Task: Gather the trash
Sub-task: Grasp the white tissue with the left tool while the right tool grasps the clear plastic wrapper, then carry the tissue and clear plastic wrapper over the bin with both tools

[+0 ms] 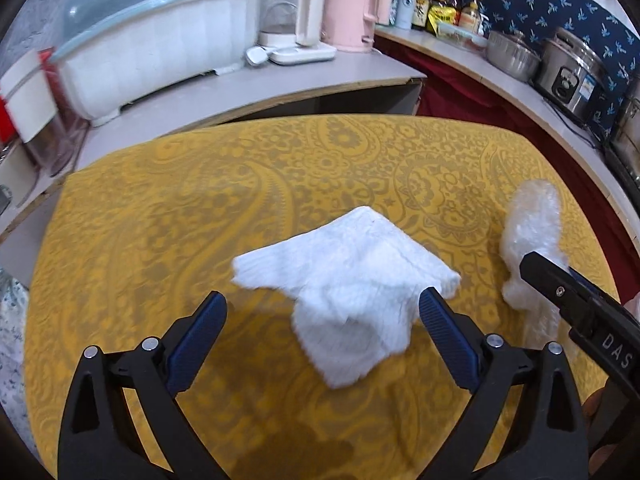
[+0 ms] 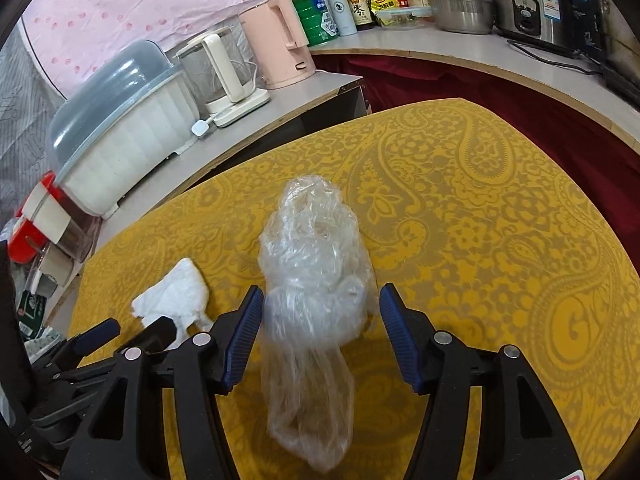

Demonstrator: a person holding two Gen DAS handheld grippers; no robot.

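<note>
On the yellow paisley tablecloth (image 1: 160, 208), mid-table, lies a crumpled white tissue (image 1: 344, 288); just right of it, a scrunched clear plastic bag (image 2: 316, 280). Left gripper (image 1: 322, 312) hangs w/ jaws wide, straddling the tissue, no squeeze yet. Right gripper (image 2: 322, 308) likewise spread around the bag, pads not pressing. Judging by that, nothing collected so far; both pickups left, no bin in view. Beyond the tissue: counter w/ dish rack (image 1: 152, 40), pink kettle (image 1: 352, 4), rice cooker (image 1: 568, 68).
</note>
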